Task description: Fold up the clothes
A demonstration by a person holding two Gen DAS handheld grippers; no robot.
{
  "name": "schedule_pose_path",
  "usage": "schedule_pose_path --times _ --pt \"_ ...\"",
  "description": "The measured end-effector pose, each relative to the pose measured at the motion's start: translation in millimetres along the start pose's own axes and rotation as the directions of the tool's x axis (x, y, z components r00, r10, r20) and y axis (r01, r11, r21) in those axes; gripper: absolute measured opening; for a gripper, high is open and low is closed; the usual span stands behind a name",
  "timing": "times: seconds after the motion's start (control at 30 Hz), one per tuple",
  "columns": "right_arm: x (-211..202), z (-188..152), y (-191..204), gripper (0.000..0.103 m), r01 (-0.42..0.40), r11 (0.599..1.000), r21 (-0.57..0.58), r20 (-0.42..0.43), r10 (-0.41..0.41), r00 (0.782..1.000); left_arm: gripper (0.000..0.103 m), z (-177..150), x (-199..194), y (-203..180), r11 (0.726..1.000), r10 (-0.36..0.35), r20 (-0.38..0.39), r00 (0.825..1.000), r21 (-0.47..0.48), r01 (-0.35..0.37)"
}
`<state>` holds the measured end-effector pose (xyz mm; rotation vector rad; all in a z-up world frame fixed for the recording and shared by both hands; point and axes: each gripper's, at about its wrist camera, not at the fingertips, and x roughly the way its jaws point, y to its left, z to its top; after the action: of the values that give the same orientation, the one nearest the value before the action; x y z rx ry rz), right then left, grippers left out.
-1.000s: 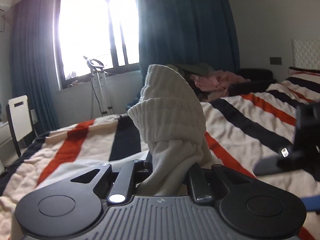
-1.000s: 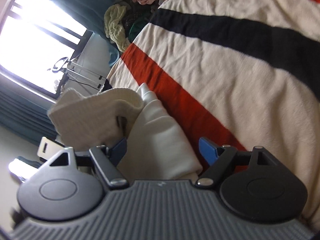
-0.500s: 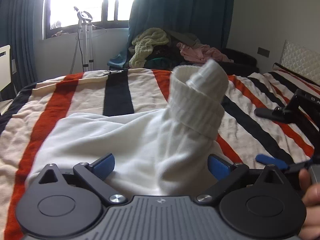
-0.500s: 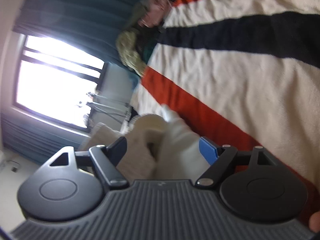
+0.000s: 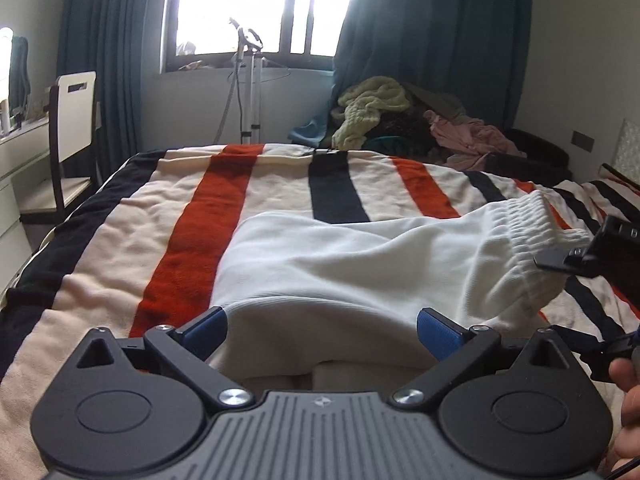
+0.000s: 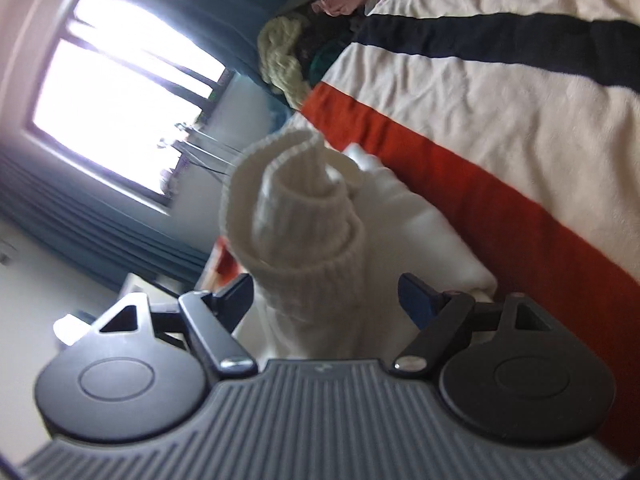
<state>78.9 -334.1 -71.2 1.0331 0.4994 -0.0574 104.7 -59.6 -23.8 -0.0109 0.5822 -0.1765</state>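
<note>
A white sweatshirt lies on the striped bed blanket. Its ribbed cuff lies to the right, beside the right gripper's black finger. My left gripper is open, with its blue pads on either side of the garment's near fold and not closed on it. In the right wrist view the ribbed cuff stands rolled up between the open fingers of my right gripper, with the sleeve trailing onto the blanket.
A pile of clothes sits past the far edge of the bed under a blue curtain. A garment steamer stand is by the window. A white chair and a desk are at the left.
My left gripper let go of the sleeve and opened; the cuff dropped from upright to lying on the right. My right gripper stayed open while its view swung toward the cuff.
</note>
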Motion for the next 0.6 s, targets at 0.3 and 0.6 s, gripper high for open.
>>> schedule_pose_path --times 0.3,0.6 --pt "24.0 -8.8 12.1 0.082 0.067 0.992 -0.103 0.003 -0.067 0.998 0.102 5.3 15.7 40.7 0.994 0.065 -0.032 0.997 -0.087 -0.068" --pt "45.4 -17.0 40.5 0.051 0.159 0.935 -0.316 0.033 -0.157 0.987 0.102 -0.4 16.8 37.8 0.994 0.074 -0.021 0.997 -0.077 -0.075"
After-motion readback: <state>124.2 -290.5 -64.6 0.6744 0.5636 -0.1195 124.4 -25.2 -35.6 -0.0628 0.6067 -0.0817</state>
